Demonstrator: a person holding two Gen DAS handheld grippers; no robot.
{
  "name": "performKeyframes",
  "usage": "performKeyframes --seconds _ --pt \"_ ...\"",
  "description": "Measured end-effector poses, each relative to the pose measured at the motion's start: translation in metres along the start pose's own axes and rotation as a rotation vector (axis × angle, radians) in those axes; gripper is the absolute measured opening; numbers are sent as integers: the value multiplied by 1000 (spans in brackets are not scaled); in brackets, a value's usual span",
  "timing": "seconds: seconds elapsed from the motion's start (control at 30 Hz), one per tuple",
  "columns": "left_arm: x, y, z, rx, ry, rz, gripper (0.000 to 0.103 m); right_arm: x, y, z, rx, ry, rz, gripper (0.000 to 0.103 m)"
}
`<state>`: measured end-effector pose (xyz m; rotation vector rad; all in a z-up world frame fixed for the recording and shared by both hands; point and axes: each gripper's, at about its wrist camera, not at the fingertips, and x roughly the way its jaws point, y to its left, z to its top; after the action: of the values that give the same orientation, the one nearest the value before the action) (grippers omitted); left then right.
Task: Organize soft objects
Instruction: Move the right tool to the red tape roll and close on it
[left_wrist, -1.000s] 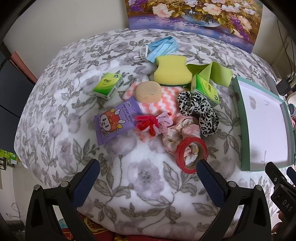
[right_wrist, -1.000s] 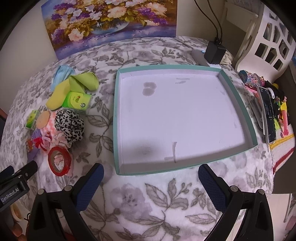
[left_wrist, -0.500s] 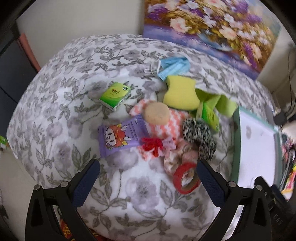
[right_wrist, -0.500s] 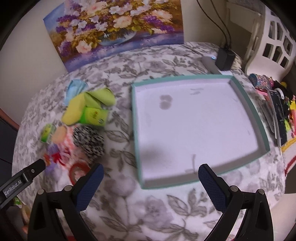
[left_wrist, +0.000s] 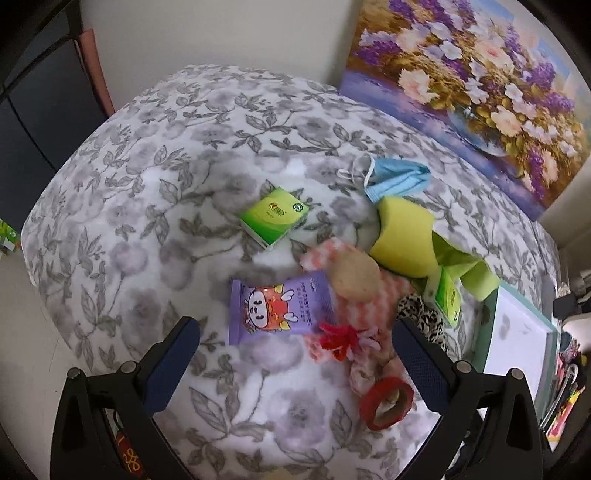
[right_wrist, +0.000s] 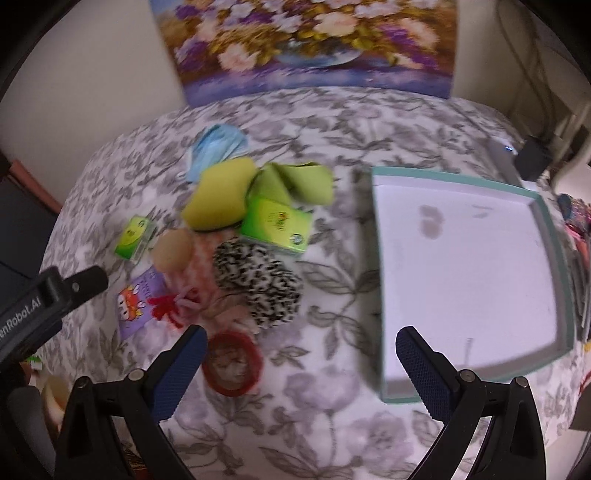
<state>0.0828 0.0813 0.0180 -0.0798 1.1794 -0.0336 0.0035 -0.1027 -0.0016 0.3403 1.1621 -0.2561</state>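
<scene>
- Grey floral-covered table (left_wrist: 155, 206) fills both views.
- Teal-rimmed white shallow tray (right_wrist: 382, 280), right of frame, holds nothing.
- Tangled pile of soft items (right_wrist: 236, 240), centre-left: one grab may drag neighbours.
- Left tongs (left_wrist: 295, 363) and right tongs (right_wrist: 295, 369): wide, holding nothing.

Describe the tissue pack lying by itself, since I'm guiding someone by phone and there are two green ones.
On the flowered tablecloth, find the pile of soft things left of the tray. The tissue pack lies just left of that pile, alone on bare cloth. Its twin sits in the pile against the yellow sponge.
</scene>
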Motion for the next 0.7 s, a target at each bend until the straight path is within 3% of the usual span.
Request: performKeyframes --seconds 0.17,0.37,0.57,0.7 --pt "7 8 2 -20 12 -27 103 7 21 3 -45 5 34 103" --pt "27 29 -4 -59 65 29 103 28 30 -9 -68 62 53 103" --pt "32 35 -12 -83 54 22 103 39 30 -20 -54 94 61 103" --pt "42 36 -15 -102 105 -8 103 50 29 -26 -52 128 85 100"
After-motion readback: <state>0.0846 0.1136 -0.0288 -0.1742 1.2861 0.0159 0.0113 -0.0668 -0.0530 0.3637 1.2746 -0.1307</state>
